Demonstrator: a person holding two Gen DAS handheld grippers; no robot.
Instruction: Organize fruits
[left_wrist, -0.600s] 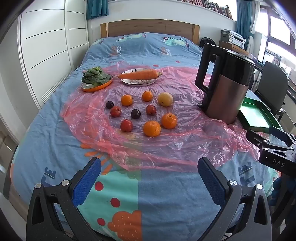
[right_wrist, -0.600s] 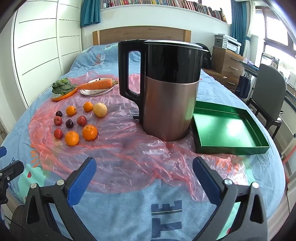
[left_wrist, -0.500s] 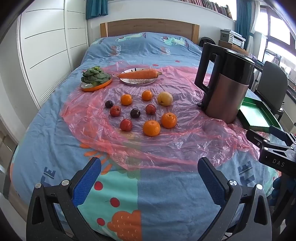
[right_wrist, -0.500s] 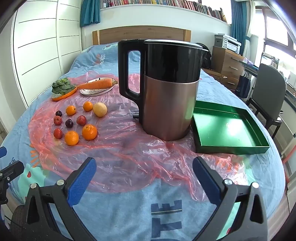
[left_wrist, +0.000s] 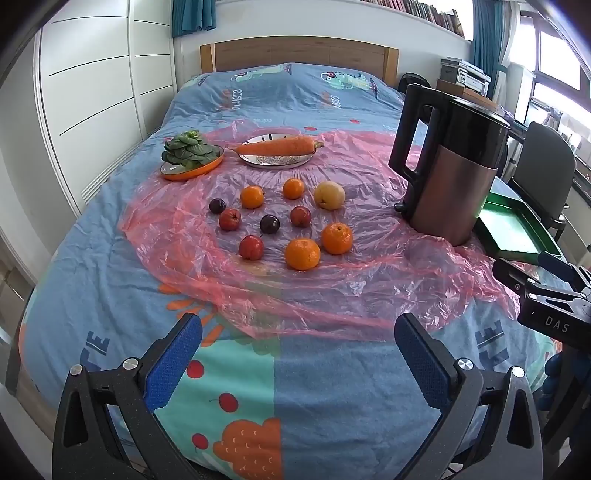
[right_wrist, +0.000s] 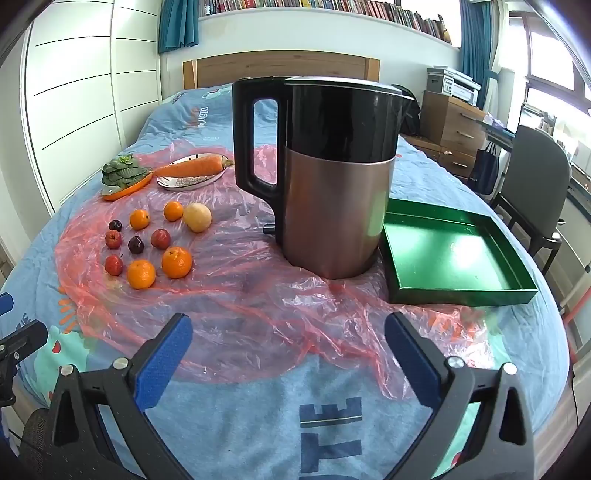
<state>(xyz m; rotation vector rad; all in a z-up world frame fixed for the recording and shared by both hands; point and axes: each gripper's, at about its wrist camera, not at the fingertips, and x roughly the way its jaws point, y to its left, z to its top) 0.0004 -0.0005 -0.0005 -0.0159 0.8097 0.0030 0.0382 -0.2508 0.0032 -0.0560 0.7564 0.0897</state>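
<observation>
Fruit lies in a loose cluster on a pink plastic sheet (left_wrist: 369, 280) spread over a blue bed (left_wrist: 295, 96): 4 oranges (left_wrist: 302, 254), 3 red fruits (left_wrist: 251, 246), 2 dark plums (left_wrist: 269, 223) and 1 yellow pear (left_wrist: 329, 195). Behind them, a carrot (left_wrist: 277, 144) rests on a silver plate (left_wrist: 273, 161) beside leafy greens (left_wrist: 188, 152) on an orange dish (left_wrist: 192, 170). An upright kettle (right_wrist: 332, 177) stands between the fruit and an empty green tray (right_wrist: 454, 254), just beside the tray. The left gripper (left_wrist: 297, 354) and right gripper (right_wrist: 288, 347) hover over the bed's near edge, each with jaws spread wide and holding nothing.
</observation>
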